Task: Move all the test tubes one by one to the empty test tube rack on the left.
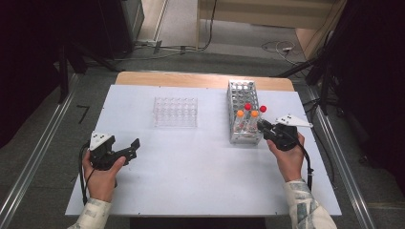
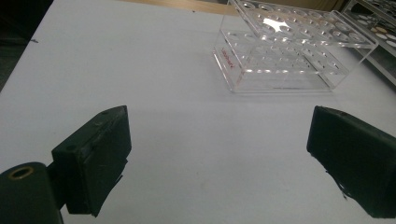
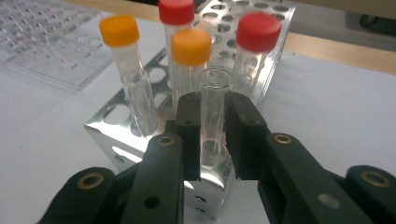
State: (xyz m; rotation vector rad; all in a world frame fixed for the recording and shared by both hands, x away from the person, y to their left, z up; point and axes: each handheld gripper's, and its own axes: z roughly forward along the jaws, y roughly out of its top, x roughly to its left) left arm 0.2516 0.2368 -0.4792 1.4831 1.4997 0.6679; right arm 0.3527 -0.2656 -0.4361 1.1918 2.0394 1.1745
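Small red writing can be seen on the short front wall of the clear plastic rack (image 2: 280,60), near its left corner, in the left gripper view. The letters are too small and blurred to be read. No other words, numbers, brand names or signs can be made out on anything else.

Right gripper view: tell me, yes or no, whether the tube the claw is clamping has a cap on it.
No: the clear tube pinched in the right claw has an open rim on top.
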